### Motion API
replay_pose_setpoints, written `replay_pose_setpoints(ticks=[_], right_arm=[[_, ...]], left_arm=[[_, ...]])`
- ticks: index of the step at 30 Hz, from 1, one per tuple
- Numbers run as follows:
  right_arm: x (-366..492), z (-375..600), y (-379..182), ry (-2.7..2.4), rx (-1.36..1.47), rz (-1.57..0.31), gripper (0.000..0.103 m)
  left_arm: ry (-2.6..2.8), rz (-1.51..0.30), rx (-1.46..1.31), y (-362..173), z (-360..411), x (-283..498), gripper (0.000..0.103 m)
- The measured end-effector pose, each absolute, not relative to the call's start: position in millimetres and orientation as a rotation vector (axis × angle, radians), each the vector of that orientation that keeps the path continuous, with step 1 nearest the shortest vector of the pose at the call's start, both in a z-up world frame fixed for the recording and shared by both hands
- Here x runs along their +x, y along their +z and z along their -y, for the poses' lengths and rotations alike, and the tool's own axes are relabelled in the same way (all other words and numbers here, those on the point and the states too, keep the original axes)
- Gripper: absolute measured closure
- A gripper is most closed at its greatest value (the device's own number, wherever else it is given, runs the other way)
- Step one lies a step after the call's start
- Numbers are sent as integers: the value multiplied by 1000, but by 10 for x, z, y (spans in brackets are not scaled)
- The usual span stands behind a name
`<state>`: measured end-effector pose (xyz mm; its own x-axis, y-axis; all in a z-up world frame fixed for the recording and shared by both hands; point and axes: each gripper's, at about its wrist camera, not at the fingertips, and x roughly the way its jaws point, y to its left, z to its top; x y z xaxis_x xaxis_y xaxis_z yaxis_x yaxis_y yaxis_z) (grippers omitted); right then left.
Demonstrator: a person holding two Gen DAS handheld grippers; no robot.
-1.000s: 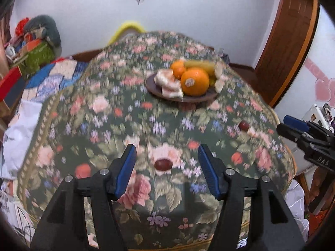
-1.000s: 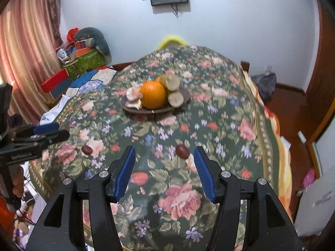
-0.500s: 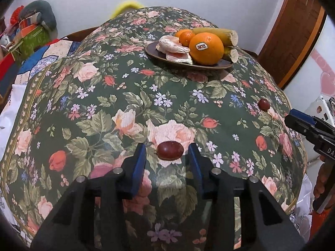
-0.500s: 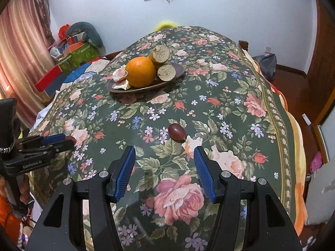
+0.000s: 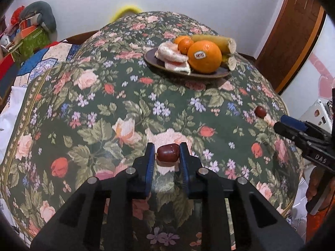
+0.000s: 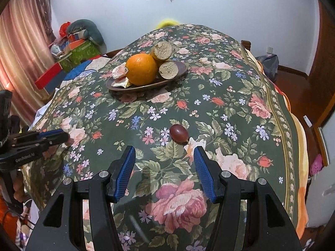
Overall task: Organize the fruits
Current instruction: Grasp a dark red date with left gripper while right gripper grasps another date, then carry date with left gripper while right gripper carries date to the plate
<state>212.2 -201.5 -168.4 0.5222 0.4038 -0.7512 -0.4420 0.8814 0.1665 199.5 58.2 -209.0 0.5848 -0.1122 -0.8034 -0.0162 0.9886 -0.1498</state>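
My left gripper (image 5: 166, 153) is shut on a small dark red fruit (image 5: 168, 152), held at the floral tablecloth's surface near the front edge. A second dark red fruit (image 6: 179, 133) lies on the cloth just ahead of my right gripper (image 6: 164, 156), which is open and empty; the same fruit shows in the left wrist view (image 5: 260, 111). A brown oval plate (image 5: 215, 74) further back holds a large orange (image 5: 204, 56), small oranges, peeled pale pieces and cut corn-like cylinders. The plate also shows in the right wrist view (image 6: 182, 68). The left gripper is seen from the side in the right wrist view (image 6: 62, 137).
The table has a dark green floral cloth (image 6: 230, 108) draping over its edges. Boxes and bags (image 6: 77, 46) pile up at the back left by a pink curtain. A wooden door (image 5: 293, 37) stands at the right. The right gripper shows at the right of the left wrist view (image 5: 293, 128).
My left gripper closed its fingers onto the near dark red fruit. My right gripper moved closer to the second fruit and stayed open.
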Motion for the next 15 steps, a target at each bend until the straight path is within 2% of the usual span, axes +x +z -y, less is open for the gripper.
replay_pose_setpoints(ticks=[9,15], right_arm=[[2331,1959,-1829,508,-74,-911,49],[2484,1951,-1940,492,-82,-924,63]], left_arm=[[-72,-900,-144,-1944,-535,2167,80],[-82,-902,-149,-1983,-509,2300,80]])
